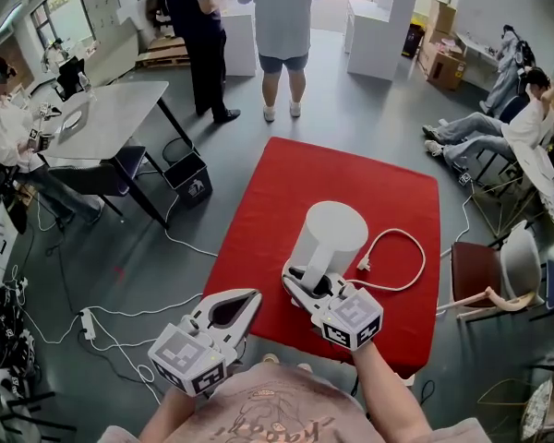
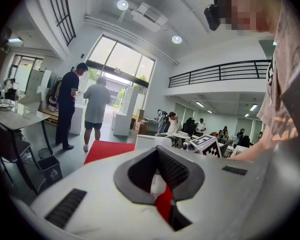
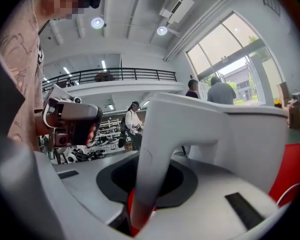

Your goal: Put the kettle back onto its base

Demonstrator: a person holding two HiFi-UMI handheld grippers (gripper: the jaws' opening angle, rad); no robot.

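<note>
Showing only up close, right tongs (image 3: pixel 144 206) clamp kettle handle (image 3: pixel 157 144); left tongs (image 2: pixel 163 196) closed, empty.

Pale grey, black-padded left gripper (image 1: pixel 246 300) and right gripper (image 1: pixel 304 283) bear square-marker cubes (image 1: pixel 186 359); pinkish printed T-shirt (image 1: pixel 279 415).

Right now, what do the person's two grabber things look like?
The left gripper and right gripper are smooth white wedge-shaped shells with ribbed dark grey pads inside. Each carries a white cube printed with black square markers. The person wears a pinkish printed T-shirt.
</note>
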